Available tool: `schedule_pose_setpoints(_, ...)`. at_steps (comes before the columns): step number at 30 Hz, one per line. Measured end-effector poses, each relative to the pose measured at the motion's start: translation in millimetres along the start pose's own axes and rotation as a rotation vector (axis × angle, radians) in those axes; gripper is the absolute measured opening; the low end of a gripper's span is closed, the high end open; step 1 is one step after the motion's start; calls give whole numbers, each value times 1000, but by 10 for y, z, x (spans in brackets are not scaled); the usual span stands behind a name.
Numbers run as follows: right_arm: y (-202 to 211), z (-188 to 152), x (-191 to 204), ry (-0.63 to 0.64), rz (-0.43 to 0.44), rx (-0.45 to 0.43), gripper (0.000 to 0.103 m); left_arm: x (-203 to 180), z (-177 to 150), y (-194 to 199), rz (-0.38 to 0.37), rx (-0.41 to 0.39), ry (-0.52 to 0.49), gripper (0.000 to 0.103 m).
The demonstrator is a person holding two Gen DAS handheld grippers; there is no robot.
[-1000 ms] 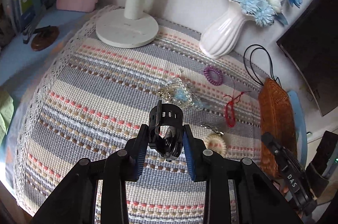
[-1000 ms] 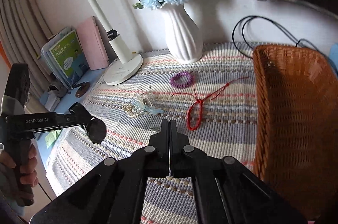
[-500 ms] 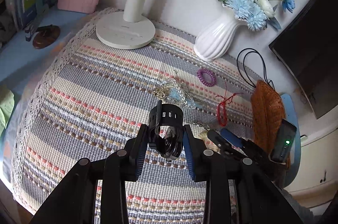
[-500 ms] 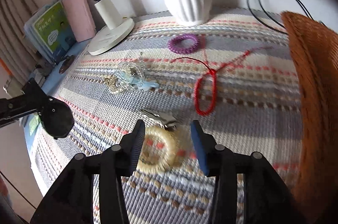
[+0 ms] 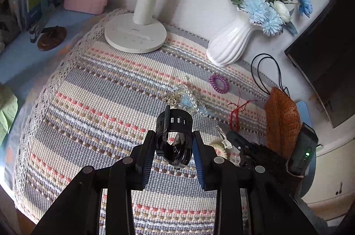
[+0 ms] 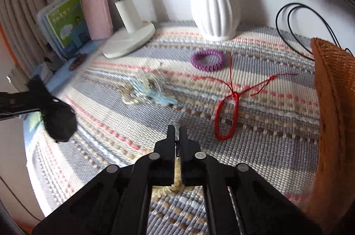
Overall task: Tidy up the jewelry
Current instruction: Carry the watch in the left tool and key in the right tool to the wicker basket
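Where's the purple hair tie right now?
The purple hair tie lies on the striped mat just in front of the white vase, upper middle of the right wrist view, beside the red string bracelet and untouched by either tool.

The left hand-held gripper (image 5: 173, 147) points steeply downward, its blue-padded fingers (image 5: 148, 153) partly apart and clamped on a black watch (image 5: 175, 137). The right hand-held gripper (image 6: 176, 135) also angles down, its jaws drawn together with a thin metal hair clip (image 6: 176, 124) pinched at the tips.
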State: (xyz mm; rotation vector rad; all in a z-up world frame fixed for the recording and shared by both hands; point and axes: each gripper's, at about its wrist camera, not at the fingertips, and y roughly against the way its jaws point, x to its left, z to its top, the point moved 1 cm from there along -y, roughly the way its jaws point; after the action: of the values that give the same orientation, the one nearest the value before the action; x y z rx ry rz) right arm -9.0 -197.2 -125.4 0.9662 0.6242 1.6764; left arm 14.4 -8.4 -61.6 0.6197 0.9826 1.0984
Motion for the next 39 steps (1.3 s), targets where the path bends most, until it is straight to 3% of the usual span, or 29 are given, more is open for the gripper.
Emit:
schedule_pose_setpoints(6, 115, 3, -67, -58, 39, -23, 3, -66, 3, -1, -16, 2, -14, 34)
schedule_pose_setpoints(9, 314, 52, -107, -96, 78, -75, 3, -125, 23, 35, -28, -6, -30, 34)
schedule_pose_setpoints(14, 724, 175, -257, -149, 74, -178, 3, -426, 95, 34, -77, -17, -107, 34)
schedule_pose_setpoints(17, 997, 218, -416, -187, 30, -243, 3, -751, 191, 20, -133, -22, -181, 34)
schedule_pose_setpoints(21, 1354, 172, -777, -266, -94, -309, 3, -1356, 283, -48, -222, -19, -312, 34)
schedule_pose_setpoints(28, 1600, -156, -1512, -479, -328, -285, 3, -2423, 154, -511, -349, 82, -476, 34)
schedule_pose_setpoints(32, 1561, -353, -1748, -544, -376, -249, 3, -2823, -19, -951, -344, 192, -535, 34)
schedule_pose_setpoints(39, 1490, -555, -1914, -583, -394, -223, 3, -3180, -321, -1398, -302, 290, -627, 34)
